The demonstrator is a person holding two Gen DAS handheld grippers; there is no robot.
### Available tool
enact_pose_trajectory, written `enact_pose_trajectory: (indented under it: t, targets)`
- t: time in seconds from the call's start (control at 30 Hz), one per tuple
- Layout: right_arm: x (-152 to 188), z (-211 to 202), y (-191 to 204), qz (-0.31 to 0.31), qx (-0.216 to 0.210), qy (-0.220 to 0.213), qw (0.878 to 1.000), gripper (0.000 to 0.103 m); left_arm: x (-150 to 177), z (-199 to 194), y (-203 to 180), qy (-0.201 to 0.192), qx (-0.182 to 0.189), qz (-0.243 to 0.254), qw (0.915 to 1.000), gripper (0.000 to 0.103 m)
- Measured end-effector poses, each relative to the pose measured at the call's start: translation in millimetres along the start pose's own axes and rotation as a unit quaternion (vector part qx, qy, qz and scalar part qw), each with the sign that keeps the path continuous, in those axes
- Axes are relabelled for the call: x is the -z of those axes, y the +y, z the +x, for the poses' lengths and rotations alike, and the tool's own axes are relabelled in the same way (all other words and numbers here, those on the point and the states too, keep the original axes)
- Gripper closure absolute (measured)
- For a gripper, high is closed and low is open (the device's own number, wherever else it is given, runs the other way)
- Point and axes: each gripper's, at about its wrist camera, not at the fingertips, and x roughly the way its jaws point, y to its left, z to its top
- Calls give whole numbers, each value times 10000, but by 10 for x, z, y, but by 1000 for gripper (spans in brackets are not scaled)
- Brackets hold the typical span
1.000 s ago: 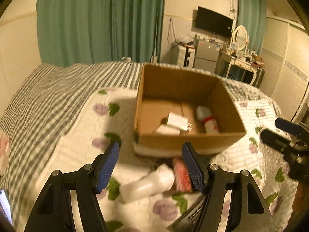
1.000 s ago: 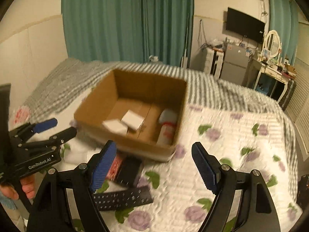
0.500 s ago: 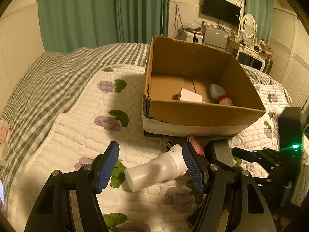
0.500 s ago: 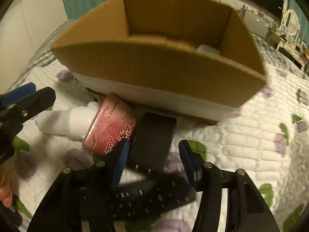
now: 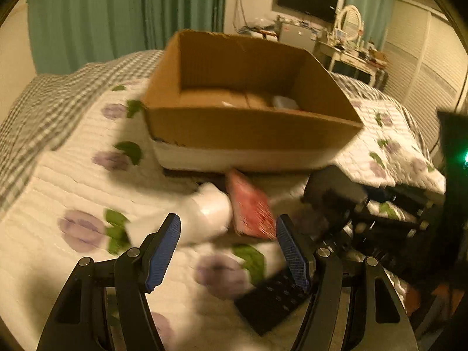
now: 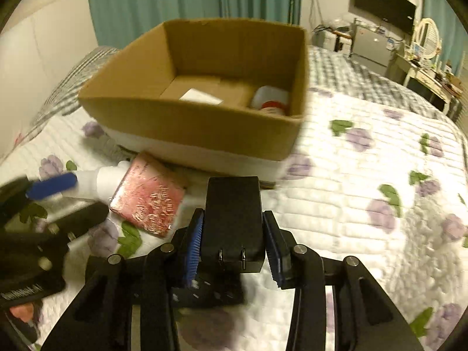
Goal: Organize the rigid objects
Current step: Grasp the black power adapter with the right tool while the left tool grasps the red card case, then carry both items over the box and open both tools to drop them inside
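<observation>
My right gripper (image 6: 234, 242) is shut on a black box-shaped charger (image 6: 233, 219) and holds it just above the quilt, in front of the cardboard box (image 6: 187, 128). The charger also shows in the left wrist view (image 5: 333, 196). My left gripper (image 5: 228, 248) is open and empty, just short of a white bottle (image 5: 204, 216) lying beside a pink-red tin (image 5: 251, 210). In the right wrist view the bottle (image 6: 99, 181) and the tin (image 6: 149, 199) lie left of the charger. The box holds a white carton (image 6: 201, 96) and a red-capped white bottle (image 6: 270, 102).
A black remote control (image 5: 272, 301) lies on the flowered quilt (image 6: 365, 181) under my left gripper's right finger. The bed has a grey checked blanket (image 5: 44, 108) at the back left. A dresser with a mirror (image 5: 351, 35) stands beyond the bed.
My right gripper has shut on the black charger and lifted it off the quilt. My left gripper has moved closer to the white bottle and stayed open.
</observation>
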Motion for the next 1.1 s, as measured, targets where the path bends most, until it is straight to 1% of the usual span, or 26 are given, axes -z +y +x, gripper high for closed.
enact_pose_trajectory:
  t: [0.17,0.2,0.33,0.37,0.4,0.43,0.53,0.67,0.73,0.87,0.93,1.1]
  targets:
    - [63,-134,-158,189,-31,-32,9998,65,82,177,-123,417,147,-97,9990,33]
    - [72,-142,-181,238,-51,-32,9997,65,84,210,-128,467,164,-111,9987,35]
    - [30,-115,-216,348,-172,-39,9992,65,37,363,-128,654,288,-296,9970,37]
    - [19,-105,-240,362,-210,-37,9991,65,25,391,-129,682,312,-359,9965,40]
    - [12,-100,-260,379,-252,-36,9990,65,24,407,-134,701,312,-369,9964,53]
    - [15,-102,-256,391,-278,-35,9988,65,18,426,-146,732,302,-369,9962,62]
    - [18,-93,-275,456,-350,-44,9983,65,19,463,-188,814,338,-410,9953,66]
    - [23,-78,-304,524,-407,-32,9978,65,-42,452,-282,720,419,-355,9959,68]
    - [28,-70,-313,540,-424,-20,9976,65,-84,486,-257,702,447,-524,9952,68]
    - [34,-59,-330,566,-408,-3,9976,65,-120,598,-117,808,671,-1050,9889,66]
    - [39,-47,-325,566,-393,16,9976,65,-135,616,-68,786,749,-1202,9868,66]
    - [47,-31,-303,501,-360,44,9981,65,-167,617,-63,702,758,-1185,9876,67]
